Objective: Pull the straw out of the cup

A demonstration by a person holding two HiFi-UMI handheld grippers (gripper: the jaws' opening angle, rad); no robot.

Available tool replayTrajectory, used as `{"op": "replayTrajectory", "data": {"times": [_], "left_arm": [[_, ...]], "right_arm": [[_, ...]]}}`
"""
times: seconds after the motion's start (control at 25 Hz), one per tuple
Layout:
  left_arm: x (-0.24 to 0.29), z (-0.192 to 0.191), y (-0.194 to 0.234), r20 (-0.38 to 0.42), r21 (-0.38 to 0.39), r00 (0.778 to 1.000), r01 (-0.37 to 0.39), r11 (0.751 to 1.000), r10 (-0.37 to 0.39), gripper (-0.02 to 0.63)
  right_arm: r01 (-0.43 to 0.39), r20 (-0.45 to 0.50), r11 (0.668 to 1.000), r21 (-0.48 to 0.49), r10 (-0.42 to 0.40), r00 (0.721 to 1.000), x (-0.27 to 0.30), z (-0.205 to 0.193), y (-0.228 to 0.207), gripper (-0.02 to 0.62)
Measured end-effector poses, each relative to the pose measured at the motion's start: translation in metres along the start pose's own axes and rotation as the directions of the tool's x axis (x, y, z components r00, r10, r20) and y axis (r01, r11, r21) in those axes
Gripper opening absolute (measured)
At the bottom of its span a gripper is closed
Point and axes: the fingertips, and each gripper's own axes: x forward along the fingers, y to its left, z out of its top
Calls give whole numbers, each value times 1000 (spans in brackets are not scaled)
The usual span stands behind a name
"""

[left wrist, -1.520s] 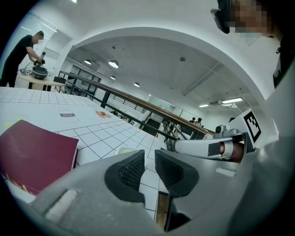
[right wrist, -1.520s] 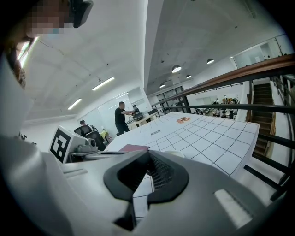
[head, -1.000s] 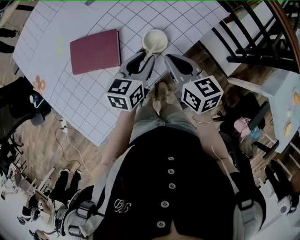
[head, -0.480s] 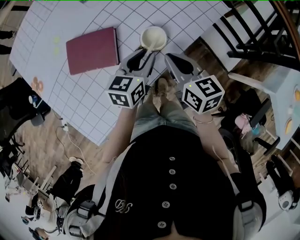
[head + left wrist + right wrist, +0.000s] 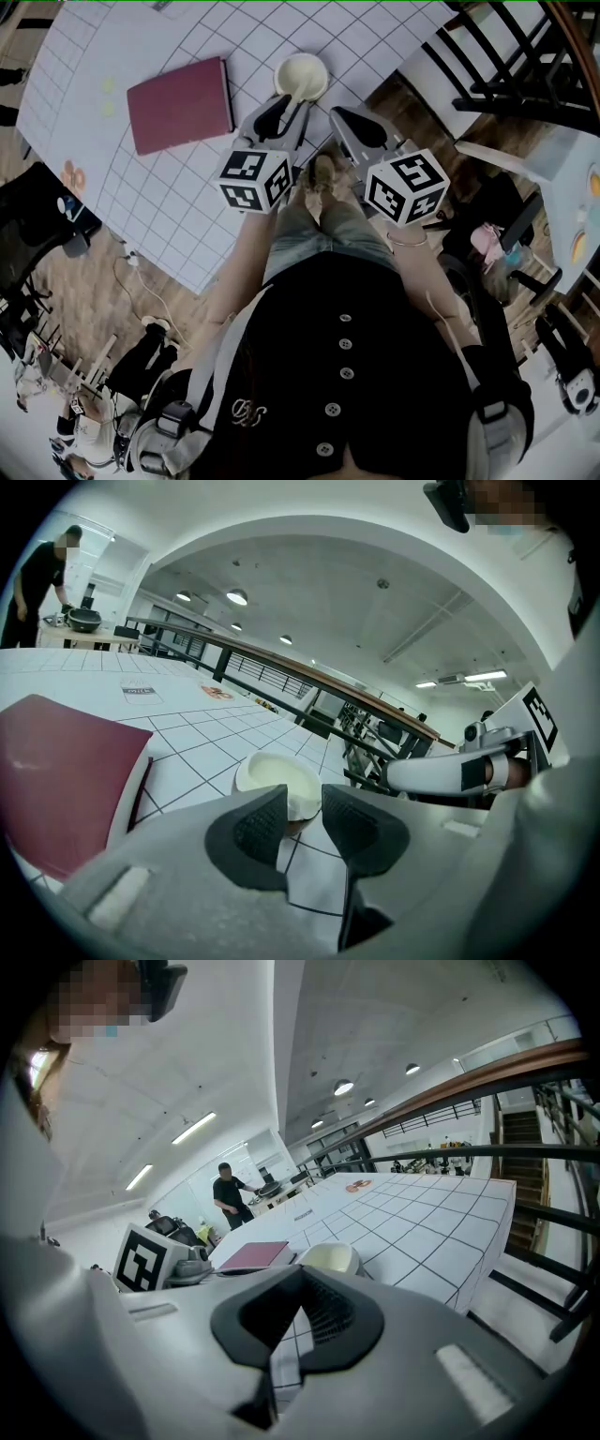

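Cup (image 5: 302,77) sits upper centre on the surface (image 5: 187,187), just beyond our left hand-held gripper (image 5: 305,803), jaws narrowly apart and empty; our right hand-held gripper (image 5: 298,1288) is closed on nothing. We see no straw, so a blind pinch may tip it.

The left gripper (image 5: 289,103) sits just before the cup (image 5: 301,75), a red book (image 5: 180,105) nearby.
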Motion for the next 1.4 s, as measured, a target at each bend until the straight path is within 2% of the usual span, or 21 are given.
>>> {"op": "replayTrajectory", "data": {"times": [0.2, 0.24, 0.68, 1.4], "left_arm": [[4, 3, -1, 8, 2, 1000, 0, 1000, 0, 112], [4, 3, 0, 10, 5, 1000, 0, 1000, 0, 77], [-1, 5, 6, 7, 4, 1000, -7, 1000, 7, 49], [-26, 34, -2, 73, 50, 997, -24, 998, 21, 46]], "right_arm": [[10, -8, 1000, -3, -10, 1000, -1, 0, -2, 0], [10, -7, 1000, -3, -10, 1000, -2, 0, -2, 0], [11, -11, 1000, -9, -11, 1000, -1, -1, -2, 0], [4, 36, 996, -88, -1, 999, -10, 27, 18, 0]]}}
